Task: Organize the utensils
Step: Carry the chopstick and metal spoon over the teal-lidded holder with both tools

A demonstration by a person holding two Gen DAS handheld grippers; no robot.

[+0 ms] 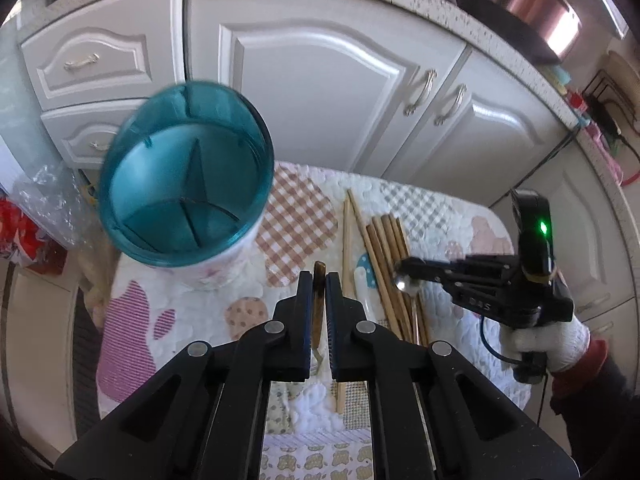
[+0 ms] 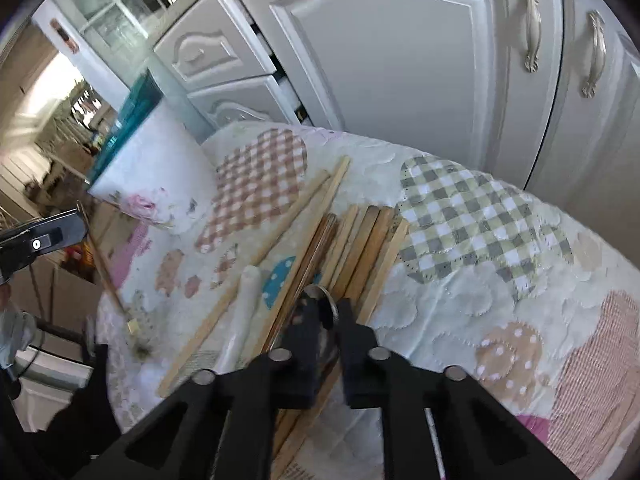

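**Both sets of jaws clamped on utensils above the quilted table**

The jaws of the left gripper are all but closed on a thin brown handle that stands between the pads, its top poking just past the fingertips. In the right wrist view this same utensil hangs at the far left as a slim stick with a small squared end, above the cloth and not touching it. The jaws of the right gripper are pinched tight on a metal spoon, gripped near its shiny bowl; its handle slants down toward the chopsticks, and whether its far end rests on them cannot be told. A hand in a white glove carries that gripper at the right of the left wrist view.

The teal utensil holder stands at the far left of the table, upright, its inside split by dividers, with nothing seen in the compartments. A bundle of wooden chopsticks lies flat to the right of centre, side by side, with two paler ones just to their left. A white spoon handle lies beside them. The patchwork quilt covers the table, and white cabinet doors stand beyond it.
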